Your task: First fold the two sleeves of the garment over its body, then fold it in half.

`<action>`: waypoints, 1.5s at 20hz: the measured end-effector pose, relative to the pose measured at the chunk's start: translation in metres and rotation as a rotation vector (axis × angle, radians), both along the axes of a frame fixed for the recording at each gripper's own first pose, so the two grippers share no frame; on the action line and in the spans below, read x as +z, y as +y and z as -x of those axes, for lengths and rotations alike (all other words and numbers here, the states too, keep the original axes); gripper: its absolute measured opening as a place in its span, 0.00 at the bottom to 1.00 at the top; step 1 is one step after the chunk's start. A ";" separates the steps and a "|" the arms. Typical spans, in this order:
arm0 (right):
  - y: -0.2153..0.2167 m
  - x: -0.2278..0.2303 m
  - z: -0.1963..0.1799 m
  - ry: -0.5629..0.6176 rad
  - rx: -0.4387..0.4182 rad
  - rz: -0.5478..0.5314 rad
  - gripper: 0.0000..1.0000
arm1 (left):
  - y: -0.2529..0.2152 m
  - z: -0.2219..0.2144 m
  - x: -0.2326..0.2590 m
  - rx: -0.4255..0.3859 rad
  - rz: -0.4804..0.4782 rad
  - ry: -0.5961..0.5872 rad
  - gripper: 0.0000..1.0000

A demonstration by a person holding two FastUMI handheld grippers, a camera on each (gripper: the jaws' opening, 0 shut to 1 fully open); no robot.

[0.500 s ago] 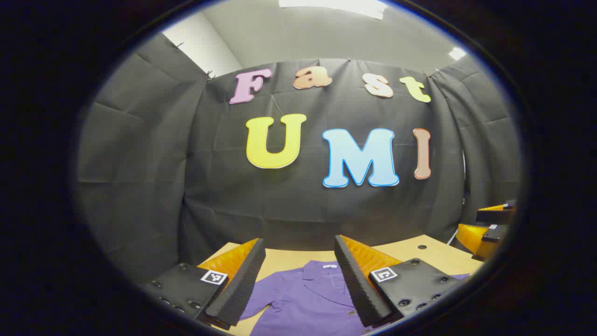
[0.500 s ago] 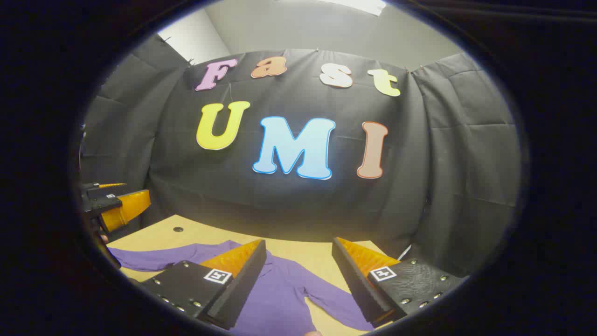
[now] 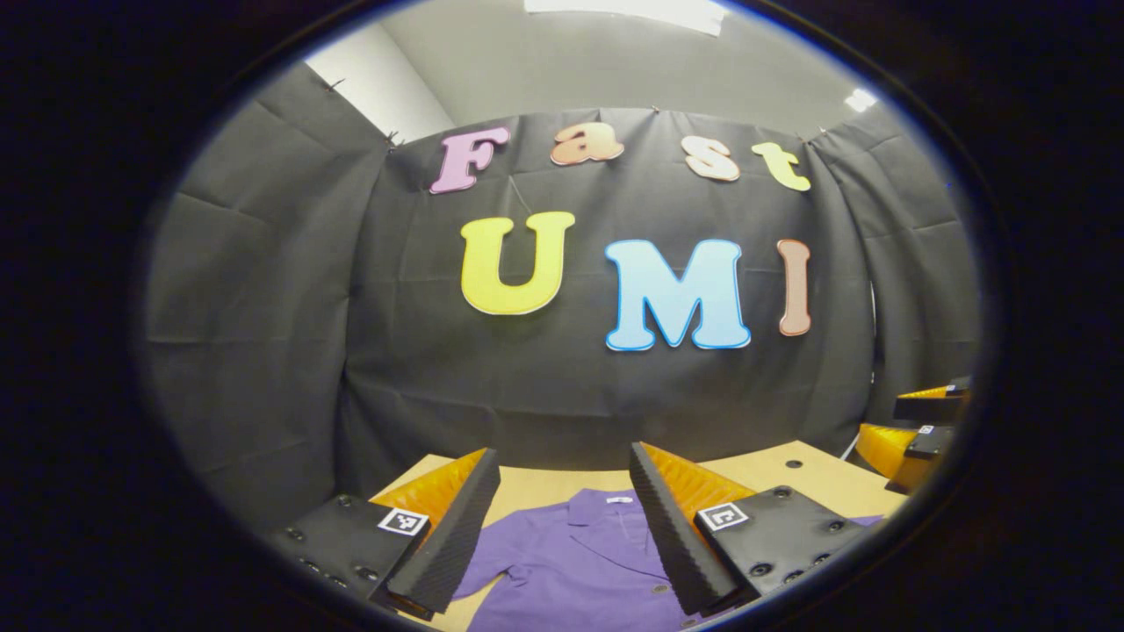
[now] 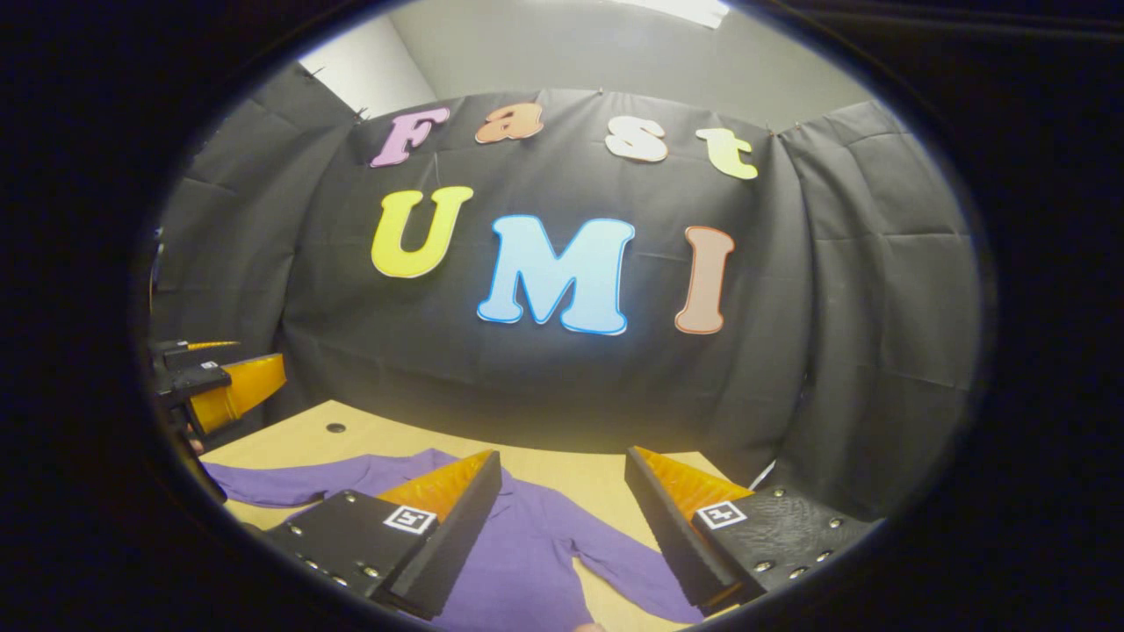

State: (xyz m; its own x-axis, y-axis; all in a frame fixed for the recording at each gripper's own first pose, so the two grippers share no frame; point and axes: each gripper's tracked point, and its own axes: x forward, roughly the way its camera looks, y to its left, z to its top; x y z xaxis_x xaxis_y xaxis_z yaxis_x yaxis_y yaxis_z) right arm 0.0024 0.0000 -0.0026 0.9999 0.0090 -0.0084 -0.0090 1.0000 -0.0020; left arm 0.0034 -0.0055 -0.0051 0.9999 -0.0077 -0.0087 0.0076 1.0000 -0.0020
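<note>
1. Plainly unfolded: purple shirt (image 3: 580, 562) spread flat on the tan table (image 3: 817, 478), collar toward the far wall, buttons down the front.
2. Seen in the right gripper view: same shirt (image 4: 527, 553) with one sleeve (image 4: 290, 483) stretched out to the left and the other sleeve (image 4: 632, 570) angled to the near right, neither laid over the body.
3. Judged as the very start: no sleeve fold made yet, the half-fold well off.
4. Left gripper (image 3: 562, 527) held above the near part of the shirt, fingers spread wide with the collar showing in the gap, nothing between them, no contact with cloth visible.
5. Right gripper (image 4: 562, 527) likewise spread, hanging over the shirt body with the right sleeve below its right finger, nothing pinched.
6. Also visible far off at the edges: the right gripper at the right rim of the left gripper view, the left gripper at the left rim of the right gripper view, both above table level.
7. Next move, as a guess: lower one gripper to a sleeve near its cuff, pinch a single layer, lift just clear and carry it across onto the body.
8. Risk: grabbing body cloth along with the sleeve, dragging the shirt askew.
</note>
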 end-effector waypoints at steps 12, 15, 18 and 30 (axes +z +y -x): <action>-0.003 -0.004 -0.003 0.005 -0.020 0.005 0.92 | -0.007 -0.007 -0.001 -0.022 0.002 0.001 0.96; -0.011 -0.009 -0.004 0.016 -0.049 0.003 0.92 | -0.006 -0.009 -0.002 -0.017 0.004 0.000 0.96; -0.025 -0.018 -0.005 0.034 -0.083 -0.012 0.92 | -0.005 -0.010 -0.005 -0.013 0.011 0.004 0.96; -0.143 -0.125 0.008 0.314 -0.396 -0.128 0.92 | -0.004 -0.024 -0.012 0.009 0.000 0.017 0.96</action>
